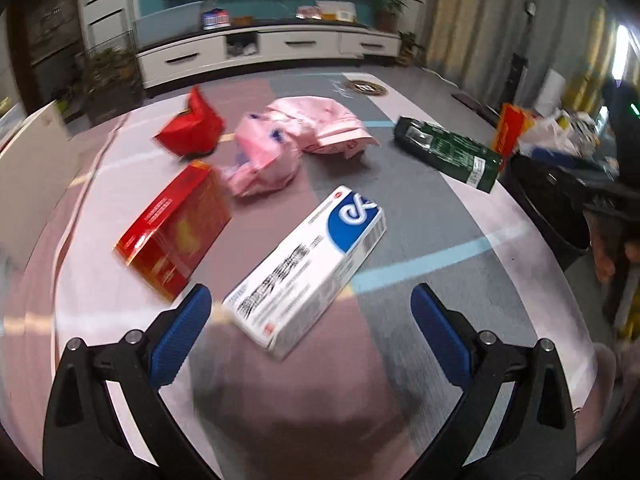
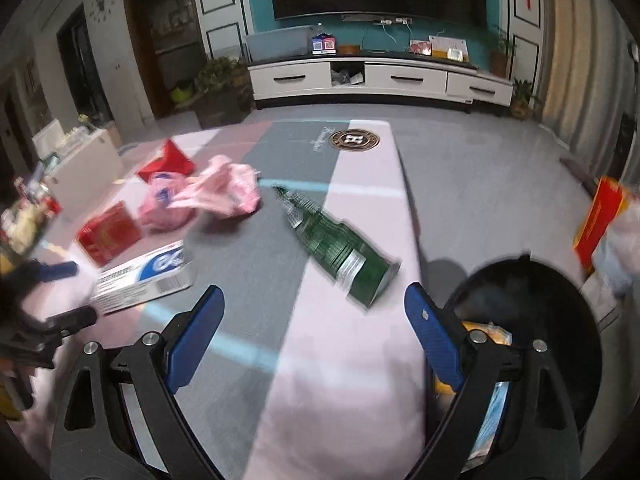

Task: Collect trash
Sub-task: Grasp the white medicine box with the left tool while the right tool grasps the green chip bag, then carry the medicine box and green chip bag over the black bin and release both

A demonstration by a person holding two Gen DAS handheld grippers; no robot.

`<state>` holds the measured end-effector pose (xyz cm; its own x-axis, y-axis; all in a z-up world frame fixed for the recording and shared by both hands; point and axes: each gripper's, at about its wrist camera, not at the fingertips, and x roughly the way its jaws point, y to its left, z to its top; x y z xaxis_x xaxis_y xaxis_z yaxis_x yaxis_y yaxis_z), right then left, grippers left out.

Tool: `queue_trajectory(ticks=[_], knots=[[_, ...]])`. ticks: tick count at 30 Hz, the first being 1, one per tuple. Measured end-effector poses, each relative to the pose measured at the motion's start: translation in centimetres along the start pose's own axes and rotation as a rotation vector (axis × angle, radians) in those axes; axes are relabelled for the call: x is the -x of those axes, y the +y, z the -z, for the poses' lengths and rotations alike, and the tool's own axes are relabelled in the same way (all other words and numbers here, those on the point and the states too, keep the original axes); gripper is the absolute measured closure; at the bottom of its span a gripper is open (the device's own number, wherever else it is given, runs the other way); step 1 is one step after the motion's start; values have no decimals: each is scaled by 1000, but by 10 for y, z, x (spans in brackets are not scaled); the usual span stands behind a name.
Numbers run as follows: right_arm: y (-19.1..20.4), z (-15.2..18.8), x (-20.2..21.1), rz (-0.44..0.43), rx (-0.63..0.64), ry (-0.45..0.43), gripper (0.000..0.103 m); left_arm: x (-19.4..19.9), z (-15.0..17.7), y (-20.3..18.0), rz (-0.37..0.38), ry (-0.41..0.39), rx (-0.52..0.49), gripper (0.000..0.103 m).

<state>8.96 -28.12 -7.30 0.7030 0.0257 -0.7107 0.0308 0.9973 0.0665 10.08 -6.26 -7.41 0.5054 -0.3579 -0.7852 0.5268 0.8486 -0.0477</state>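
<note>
- Left hand-held gripper (image 1: 310,312): jaws wide, empty, straddling the near end of the white box (image 1: 308,268); lined up, I judge, for a pick.
- Right hand-held gripper (image 2: 314,312): wide, empty, green pack (image 2: 340,240) at 12 o'clock.
- Bin (image 2: 560,300) at its 3 o'clock, beside the tabletop (image 2: 340,380), some trash already inside.
- Red box (image 1: 176,228) and pink wrappers (image 1: 280,148) lie scattered at the left's 11–12 o'clock.

Bare mat (image 1: 420,216) is seen between the white box (image 1: 308,268) and the green box (image 1: 448,152), so a lane is left there. The left side is pretty crowded by the red box (image 1: 176,232) and pink wrappers (image 1: 272,156). The black bin (image 2: 532,320) is parked just off the mat's right edge.
</note>
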Motion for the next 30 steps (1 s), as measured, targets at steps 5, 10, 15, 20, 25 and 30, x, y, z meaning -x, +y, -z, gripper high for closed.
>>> queue_trajectory(ticks=[5,10,15,20,25,30], knots=[[-8,-20,-42,3,53,54,13,-28,-13,-1,18,48,-41,3],[-10,-25,-71,-12,79,103,18,-42,-16,-2,15,83,-75,16],[-10,-23,-80,-20,104,138,48,-49,-13,-1,0,112,-97,36],[-8,-15,-73,-35,98,142,73,-41,-10,-1,12,104,-82,43],[-6,-4,-58,-42,62,120,79,-33,-3,-5,30,94,-64,54],[-6,11,-38,-56,3,89,81,-25,5,-4,43,76,6,59]])
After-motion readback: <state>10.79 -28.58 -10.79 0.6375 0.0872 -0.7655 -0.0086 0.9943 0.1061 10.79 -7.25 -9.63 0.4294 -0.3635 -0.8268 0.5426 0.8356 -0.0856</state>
